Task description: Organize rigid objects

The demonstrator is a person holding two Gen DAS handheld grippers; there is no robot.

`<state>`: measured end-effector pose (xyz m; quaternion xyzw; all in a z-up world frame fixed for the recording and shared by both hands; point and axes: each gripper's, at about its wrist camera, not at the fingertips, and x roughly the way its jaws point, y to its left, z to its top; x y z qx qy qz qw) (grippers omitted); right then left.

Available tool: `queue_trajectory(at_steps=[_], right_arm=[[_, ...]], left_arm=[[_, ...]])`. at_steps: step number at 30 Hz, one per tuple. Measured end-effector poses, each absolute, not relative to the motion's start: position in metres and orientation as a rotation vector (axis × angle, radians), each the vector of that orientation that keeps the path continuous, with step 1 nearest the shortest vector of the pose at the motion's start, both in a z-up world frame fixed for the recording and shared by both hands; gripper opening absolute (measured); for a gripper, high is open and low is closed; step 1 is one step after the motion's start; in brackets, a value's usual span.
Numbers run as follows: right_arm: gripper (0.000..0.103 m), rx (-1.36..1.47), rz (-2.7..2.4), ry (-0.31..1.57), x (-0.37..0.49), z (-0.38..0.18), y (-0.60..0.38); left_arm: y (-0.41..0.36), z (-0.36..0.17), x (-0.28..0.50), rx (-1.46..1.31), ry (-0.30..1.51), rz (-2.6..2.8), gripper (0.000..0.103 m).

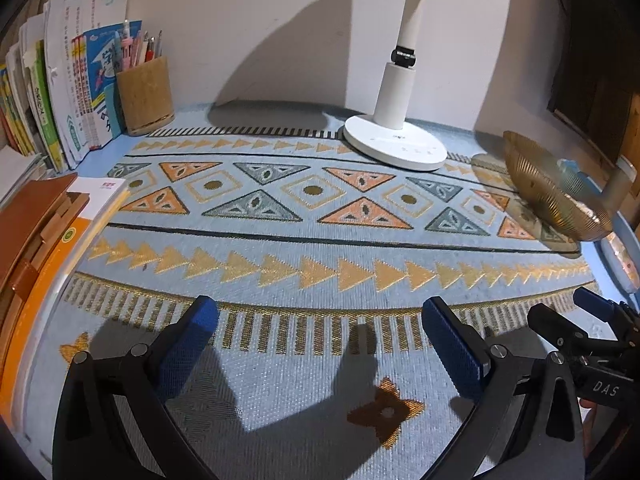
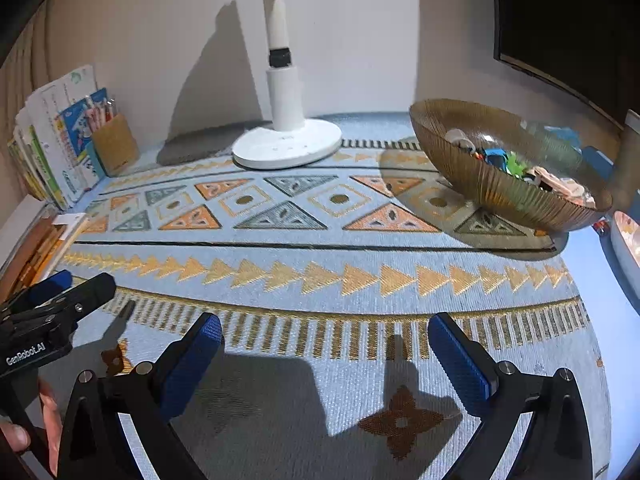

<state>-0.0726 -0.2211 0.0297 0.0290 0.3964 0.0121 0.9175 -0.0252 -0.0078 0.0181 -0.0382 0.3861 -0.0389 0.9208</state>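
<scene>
Small toys [image 2: 516, 168] piled in the far-right glass bowl [image 2: 480, 184] look light and stiff; pinch each across its body. Both grippers, left gripper [image 1: 320, 344] and right gripper [image 2: 324, 348], hover with fingers wide apart, holding nothing.

One lamp [image 2: 286, 142], one bowl [image 2: 500, 196] of small toys right of it, one pen cup [image 1: 146, 94], two tools.
</scene>
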Motion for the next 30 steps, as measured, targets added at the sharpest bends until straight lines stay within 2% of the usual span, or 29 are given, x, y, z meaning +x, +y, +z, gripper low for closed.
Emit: queue_trajectory(at_steps=[13, 19, 30], right_arm=[[0.103, 0.09, 0.028, 0.882, -0.063, 0.021, -0.224], [0.103, 0.096, 0.001, 0.958, -0.051, 0.011, -0.226], [0.103, -0.001, -0.006, 1.001, -0.044, 0.004, -0.22]], left_arm=[[-0.012, 0.014, -0.02, -0.039, 0.83, -0.064, 0.102], [-0.01, -0.003, -0.004, -0.039, 0.965, -0.008, 0.102], [-0.013, -0.005, 0.004, 0.008, 0.975, 0.002, 0.103]])
